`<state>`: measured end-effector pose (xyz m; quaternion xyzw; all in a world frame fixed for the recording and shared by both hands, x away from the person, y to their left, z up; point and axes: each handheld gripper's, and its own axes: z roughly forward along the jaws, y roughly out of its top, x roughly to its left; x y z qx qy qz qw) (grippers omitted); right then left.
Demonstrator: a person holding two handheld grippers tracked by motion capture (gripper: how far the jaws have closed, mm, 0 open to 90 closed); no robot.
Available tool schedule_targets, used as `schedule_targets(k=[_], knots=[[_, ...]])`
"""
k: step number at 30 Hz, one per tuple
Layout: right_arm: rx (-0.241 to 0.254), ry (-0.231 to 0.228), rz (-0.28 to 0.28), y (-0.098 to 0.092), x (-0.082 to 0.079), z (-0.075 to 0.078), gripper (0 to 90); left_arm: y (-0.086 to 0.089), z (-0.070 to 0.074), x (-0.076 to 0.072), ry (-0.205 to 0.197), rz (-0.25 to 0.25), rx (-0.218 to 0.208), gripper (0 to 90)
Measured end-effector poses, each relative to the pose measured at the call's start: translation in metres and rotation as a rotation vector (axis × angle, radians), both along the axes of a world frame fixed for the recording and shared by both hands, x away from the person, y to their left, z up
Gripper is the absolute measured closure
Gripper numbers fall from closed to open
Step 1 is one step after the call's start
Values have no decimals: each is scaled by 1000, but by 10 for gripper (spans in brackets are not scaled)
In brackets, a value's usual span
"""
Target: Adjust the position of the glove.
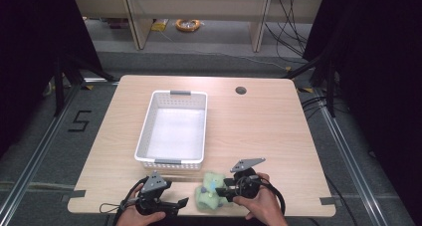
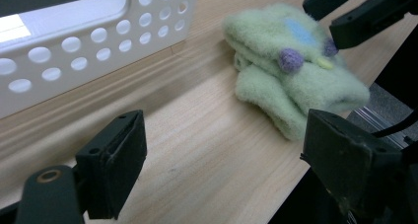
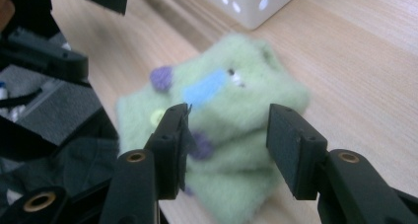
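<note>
While the right gripper point(image 3: 227, 135) stands parted around the sock point(image 3: 217, 115) (left gripper point(image 2: 217, 165) idle, open), closing likely comes next.

Black two-jaw tongs point(image 1: 191, 202), grey triangular top plates, brass rivets, trailing black cables

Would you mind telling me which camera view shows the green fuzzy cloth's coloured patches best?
The left gripper view: the green fuzzy cloth lies whole and sharp, blue and purple patches clear. The right gripper view has it close but blurred, partly behind the jaws. In the high view it is small, beside the right gripper.
</note>
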<state>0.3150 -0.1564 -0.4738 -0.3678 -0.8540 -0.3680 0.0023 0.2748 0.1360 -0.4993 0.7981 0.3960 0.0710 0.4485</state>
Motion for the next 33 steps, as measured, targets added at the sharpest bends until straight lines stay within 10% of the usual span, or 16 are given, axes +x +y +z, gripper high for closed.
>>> schedule_targets(k=[8,15,19,33], knots=[[1,53,-52,6,13,-10,500,0,1,0,-5,-8,5,163],[-79,8,-9,12,13,-13,683,0,1,0,-2,-7,5,163],[-40,-34,69,12,13,-11,826,0,0,0,-9,-1,0,163],[-2,-212,365,11,13,31,851,3,6,0,0,21,-30,163]])
